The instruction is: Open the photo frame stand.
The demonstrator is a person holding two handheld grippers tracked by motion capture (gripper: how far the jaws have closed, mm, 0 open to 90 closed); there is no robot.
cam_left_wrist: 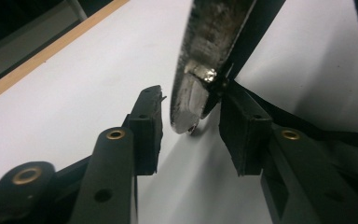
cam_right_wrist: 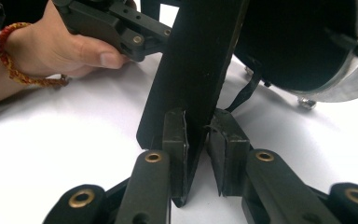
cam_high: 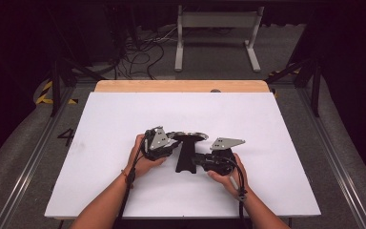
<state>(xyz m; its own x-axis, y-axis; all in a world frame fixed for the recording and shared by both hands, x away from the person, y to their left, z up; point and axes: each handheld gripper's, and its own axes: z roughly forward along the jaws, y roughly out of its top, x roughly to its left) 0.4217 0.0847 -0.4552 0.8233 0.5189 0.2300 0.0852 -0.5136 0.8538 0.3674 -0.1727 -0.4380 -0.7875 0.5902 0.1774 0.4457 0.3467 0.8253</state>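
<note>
A round pan with a metal rim (cam_high: pixel 187 135) and a flat black handle (cam_high: pixel 185 160) lies in the middle of the white tabletop (cam_high: pixel 267 124). My right gripper (cam_high: pixel 196 160) comes in from the right. In the right gripper view its pads (cam_right_wrist: pixel 175 140) press both faces of the black handle (cam_right_wrist: pixel 196 70), with the pan's dark bowl and metal rim (cam_right_wrist: pixel 340 84) beyond. My left gripper (cam_high: pixel 173 141) is at the pan's left edge. In the left gripper view the worn metal rim (cam_left_wrist: pixel 200 70) hangs between its pads (cam_left_wrist: pixel 147 123), with a gap beside the left pad.
The person's left hand (cam_right_wrist: pixel 70 51), with a red and yellow bracelet, holds the left gripper (cam_right_wrist: pixel 116 25) close behind the handle. A wooden strip (cam_high: pixel 181 86) borders the table's far side. Beyond it, a white metal stand (cam_high: pixel 217 33) and loose cables lie on the floor.
</note>
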